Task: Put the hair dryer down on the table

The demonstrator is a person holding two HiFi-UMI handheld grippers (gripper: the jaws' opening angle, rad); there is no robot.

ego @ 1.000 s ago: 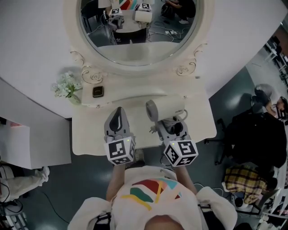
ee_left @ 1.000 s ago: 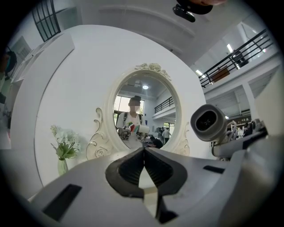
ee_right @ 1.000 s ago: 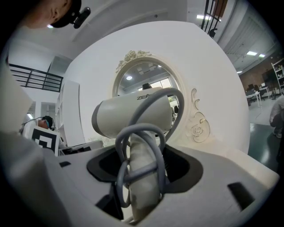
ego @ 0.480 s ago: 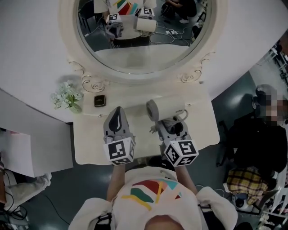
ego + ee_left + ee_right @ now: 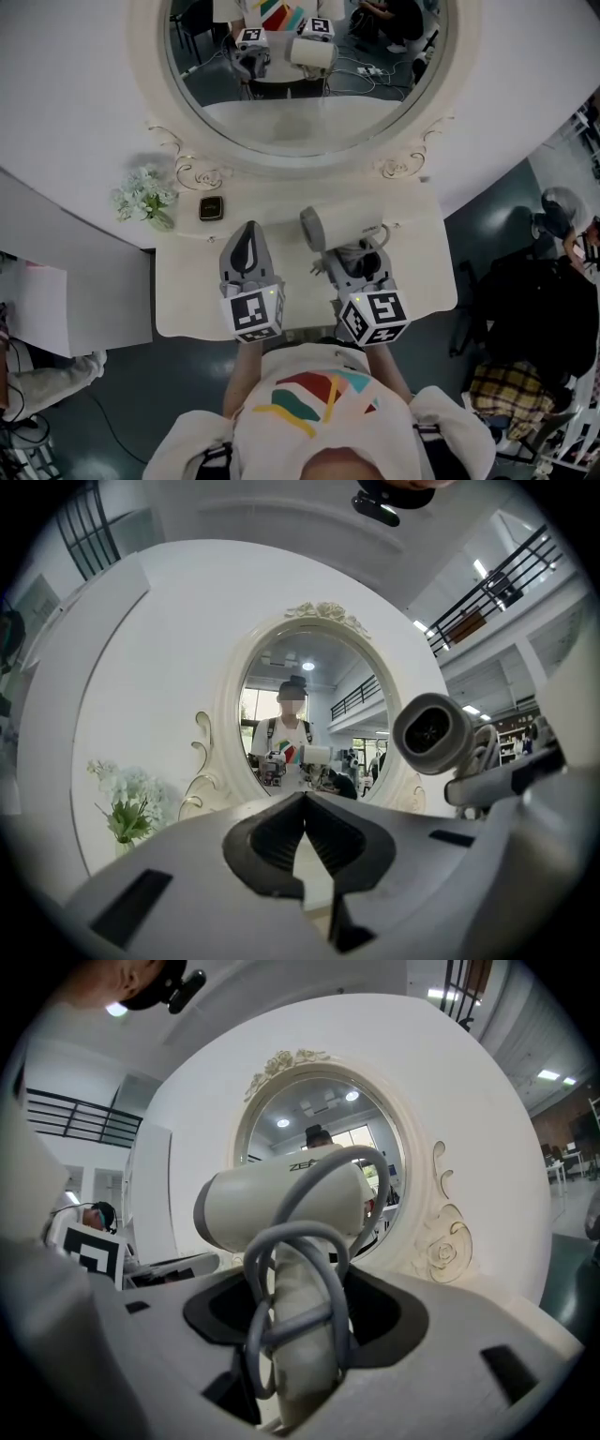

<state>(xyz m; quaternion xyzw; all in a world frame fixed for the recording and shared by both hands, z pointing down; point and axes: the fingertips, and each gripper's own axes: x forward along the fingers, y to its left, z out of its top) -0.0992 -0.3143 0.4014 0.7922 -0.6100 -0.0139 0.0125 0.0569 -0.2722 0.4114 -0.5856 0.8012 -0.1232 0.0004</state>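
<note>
Hair dryer handle clamped in right gripper; left gripper closed, empty.

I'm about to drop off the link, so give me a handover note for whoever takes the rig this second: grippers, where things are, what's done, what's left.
Left gripper: shut, empty, over the table, left of the dryer.
Right gripper: shut on the hair dryer by its handle, with the cord looped round it.
The dryer is over the table's middle, in front of the mirror. The flowers stand at the back left.
Done: the dryer is in hand at the table.
Left: lower it onto a bare part of the table, open the right jaws, pull back.
</note>
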